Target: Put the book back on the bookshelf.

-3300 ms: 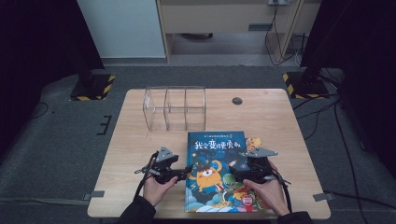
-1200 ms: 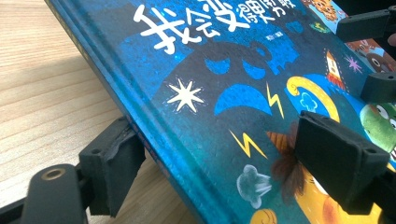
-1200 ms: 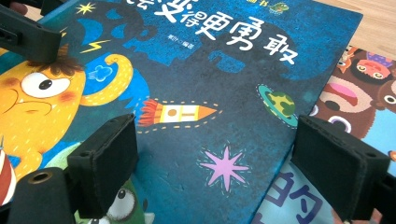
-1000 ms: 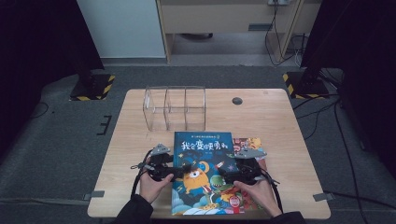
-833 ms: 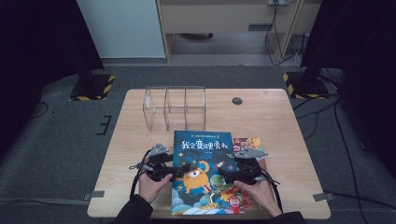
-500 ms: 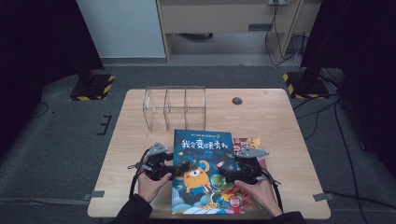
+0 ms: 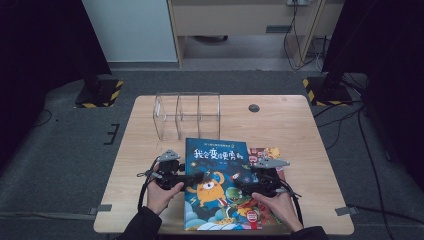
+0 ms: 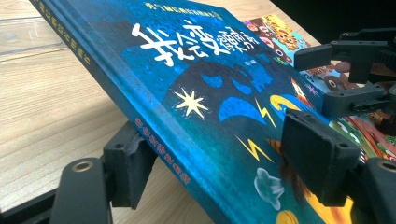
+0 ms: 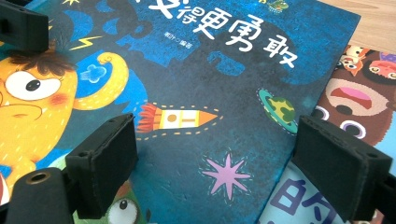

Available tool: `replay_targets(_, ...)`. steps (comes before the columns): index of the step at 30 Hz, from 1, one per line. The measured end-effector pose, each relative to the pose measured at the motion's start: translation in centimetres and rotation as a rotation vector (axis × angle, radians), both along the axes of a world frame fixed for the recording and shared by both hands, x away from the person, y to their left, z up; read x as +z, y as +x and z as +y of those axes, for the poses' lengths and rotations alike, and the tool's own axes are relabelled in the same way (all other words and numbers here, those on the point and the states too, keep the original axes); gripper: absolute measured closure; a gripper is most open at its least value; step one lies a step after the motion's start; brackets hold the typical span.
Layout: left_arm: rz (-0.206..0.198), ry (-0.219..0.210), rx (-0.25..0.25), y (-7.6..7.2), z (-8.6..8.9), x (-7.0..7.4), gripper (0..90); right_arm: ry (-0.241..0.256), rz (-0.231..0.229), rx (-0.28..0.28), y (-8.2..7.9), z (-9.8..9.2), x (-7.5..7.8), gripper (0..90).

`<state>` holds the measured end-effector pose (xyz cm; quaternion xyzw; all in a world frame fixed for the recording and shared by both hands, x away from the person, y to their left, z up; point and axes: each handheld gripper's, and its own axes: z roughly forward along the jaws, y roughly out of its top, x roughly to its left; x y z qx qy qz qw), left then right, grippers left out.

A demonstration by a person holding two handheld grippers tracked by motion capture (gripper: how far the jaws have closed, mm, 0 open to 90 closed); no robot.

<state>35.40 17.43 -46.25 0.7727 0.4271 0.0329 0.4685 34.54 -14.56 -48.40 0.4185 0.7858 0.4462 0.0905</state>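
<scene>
Resting under everything is the light wooden table [image 7: 300, 130], and on its near half lies the thing you are working on: the large blue hardcover picture book with a yellow monster and white characters on its cover [image 7: 220, 185], just in front of the clear plastic three-bay organiser [image 7: 187, 115] that stands at the far middle of the table. A second, brightly coloured picture book with cartoon faces [image 7: 267, 152] peeks out from under the blue book's right edge, touching it. Your left tool [image 7: 192, 177] sits at the blue book's left edge; in the left gripper view its jaws straddle the spine, one under the raised edge and one over the cover, but you cannot tell from these views whether they press on it. That edge is lifted off the table there, so the book tilts. Your right tool [image 7: 245, 181] hovers over the cover near its right side, jaws spread wide apart with the rocket and purple star drawn between them, gripping nothing. A small dark round disc [image 7: 254, 108] lies on the far right part of the table, well apart from the books
</scene>
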Motion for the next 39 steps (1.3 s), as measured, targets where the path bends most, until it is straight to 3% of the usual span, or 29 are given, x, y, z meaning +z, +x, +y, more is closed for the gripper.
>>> replay_targets(16,0.076,-0.016,-0.043,0.9,-0.2,-0.5,24.4,-0.013,-0.008,0.004,0.0,0.2,0.0,13.6)
replay_targets(20,0.062,-0.012,-0.036,0.7,-0.3,-0.2,25.0,-0.007,-0.005,0.006,0.0,0.1,0.0,13.6)
replay_targets(24,0.041,-0.047,-0.025,0.3,0.1,0.5,32.6,0.009,-0.016,0.009,0.0,0.1,0.0,13.4)
replay_targets(26,0.012,-0.037,-0.028,0.0,-0.2,0.9,34.5,0.054,-0.036,0.040,-0.2,0.2,0.1,20.2)
replay_targets(31,0.027,-0.034,-0.028,-0.2,-0.4,0.7,34.4,0.062,-0.062,0.064,-0.6,1.1,0.3,20.0)
replay_targets(34,0.015,-0.040,-0.033,-0.1,-0.3,0.6,34.6,0.062,-0.067,0.058,-0.6,1.1,0.2,17.6)
replay_targets(36,0.010,-0.057,-0.035,-0.1,-0.2,0.6,36.4,0.049,-0.052,0.032,-0.4,0.9,0.2,11.1)
replay_targets(39,-0.014,-0.075,-0.041,-0.2,-0.1,0.7,39.0,0.035,-0.045,-0.014,-0.2,0.2,0.1,10.5)
